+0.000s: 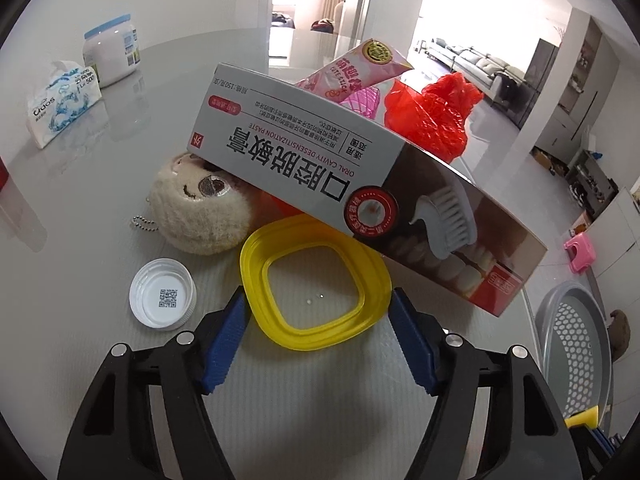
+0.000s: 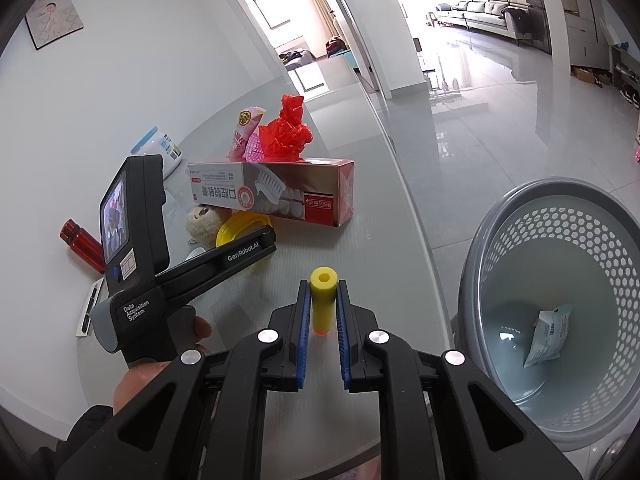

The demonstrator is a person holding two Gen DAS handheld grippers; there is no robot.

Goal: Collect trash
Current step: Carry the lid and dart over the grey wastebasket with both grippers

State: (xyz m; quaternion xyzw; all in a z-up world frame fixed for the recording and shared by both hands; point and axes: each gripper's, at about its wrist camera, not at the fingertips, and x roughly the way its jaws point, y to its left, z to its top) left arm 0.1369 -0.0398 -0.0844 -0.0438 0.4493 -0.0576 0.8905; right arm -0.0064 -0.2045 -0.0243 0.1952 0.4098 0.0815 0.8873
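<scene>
Grey basket [image 2: 500, 216] beside table [image 1: 100, 200], holding one packet [image 2: 548, 336]. Toothpaste box [image 1: 360, 200] leaning over yellow lid [image 1: 316, 280]. Left gripper [image 1: 316, 308] spread, pads flanking lid. Right gripper [image 2: 323, 304] clenched on yellow foam tube [image 2: 322, 300].

Left wrist view: ring lid [image 1: 316, 280] at centre on the bench [image 1: 100, 200], bottle cap [image 1: 163, 293] to its left, toothpaste box [image 1: 360, 196] leaning above it, basket [image 1: 576, 348] at lower right.

Home, apt living/dining area, grey sofa [image 2: 486, 10] in bright lounge, bedroom doorway [image 2: 304, 32], framed pic [image 2: 54, 18] on wall
</scene>
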